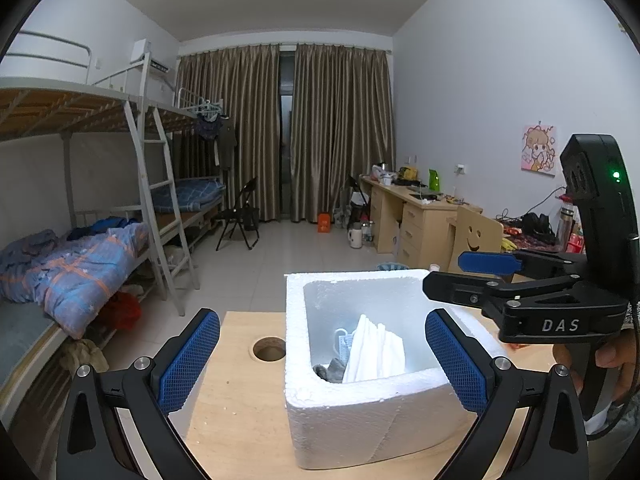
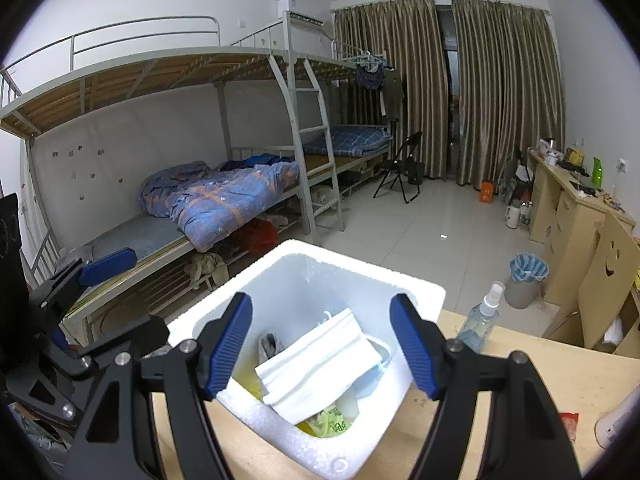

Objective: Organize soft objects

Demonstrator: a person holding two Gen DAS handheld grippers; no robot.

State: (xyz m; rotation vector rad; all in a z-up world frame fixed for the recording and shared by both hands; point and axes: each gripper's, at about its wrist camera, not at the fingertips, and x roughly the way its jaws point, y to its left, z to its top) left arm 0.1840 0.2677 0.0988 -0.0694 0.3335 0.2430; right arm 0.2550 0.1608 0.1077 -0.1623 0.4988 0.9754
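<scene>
The bench is a pale wood top with a round cable hole cut in it, and near its far edge stands the white foam box, open at the top. In the right wrist view the box already holds a heap of soft things: a stack of white face masks lying tilted on top, a grey cloth against the left wall, and a yellow-green packet at the bottom, partly hidden under the masks. The left wrist view shows the same masks standing up against the grey cloth inside the box.

The left claw hangs just in front of the box with its jaws spread wide on either side of it, holding nothing. The right claw hovers over the box opening, jaws likewise wide apart and empty.

Judging by this, the gathering looks mostly or wholly done: the soft items in view sit inside the box, and no loose cloth or mask shows on the bench. A clear spray bottle stands on the bench just beside the box, but it is hard, not soft, so it probably stays out. A red wrapper lies near the right edge; what it is cannot be told.

The only clear writing is "DAS" in white on the right claw's black body in the left wrist view. Print on the yellow-green packet is too small to read.
</scene>
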